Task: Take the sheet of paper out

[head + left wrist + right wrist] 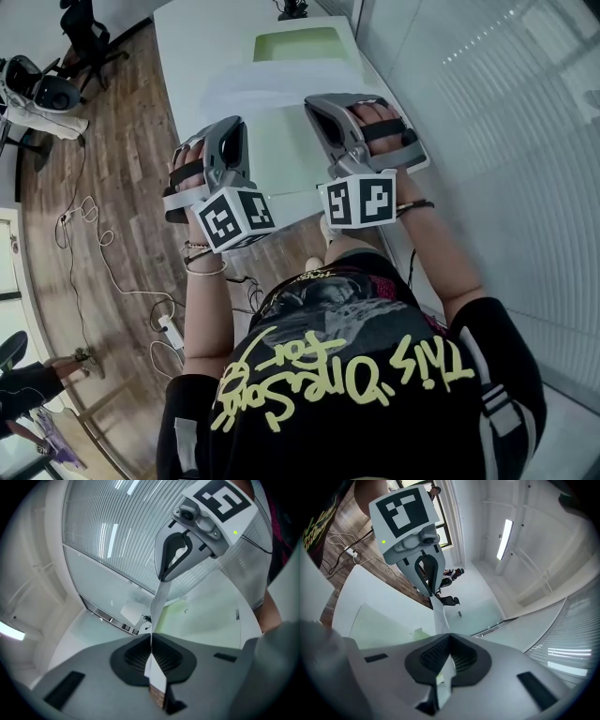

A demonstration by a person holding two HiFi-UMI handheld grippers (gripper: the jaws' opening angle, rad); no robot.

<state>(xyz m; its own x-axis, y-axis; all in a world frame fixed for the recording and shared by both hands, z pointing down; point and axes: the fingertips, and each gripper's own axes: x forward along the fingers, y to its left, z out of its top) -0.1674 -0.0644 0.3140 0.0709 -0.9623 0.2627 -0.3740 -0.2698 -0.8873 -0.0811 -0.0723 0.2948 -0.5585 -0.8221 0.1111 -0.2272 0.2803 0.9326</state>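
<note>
A person in a black printed T-shirt (347, 375) is standing at the near end of a white worktop (197, 56). They are holding the left gripper (151, 643) and the right gripper (448, 641) up in front of the body, with the two tools facing each other. The jaws of both grippers are pressing together on the same sheet of paper (158, 603), each on an opposite edge, so the sheet is spanning the gap between them above the worktop.

In the left gripper view the paper is showing edge-on, as a thin pale strip running from that gripper's own dark ribbed pads up to the tips of the other tool. The right gripper view is giving the mirror picture.

Farther along the worktop, beyond the held sheet, a pale green folder (302, 43) is lying flat. To the person's left, white cables (89, 225) are trailing across the wooden floor (122, 159), and a black office chair (84, 28) is standing by the far wall.
</note>
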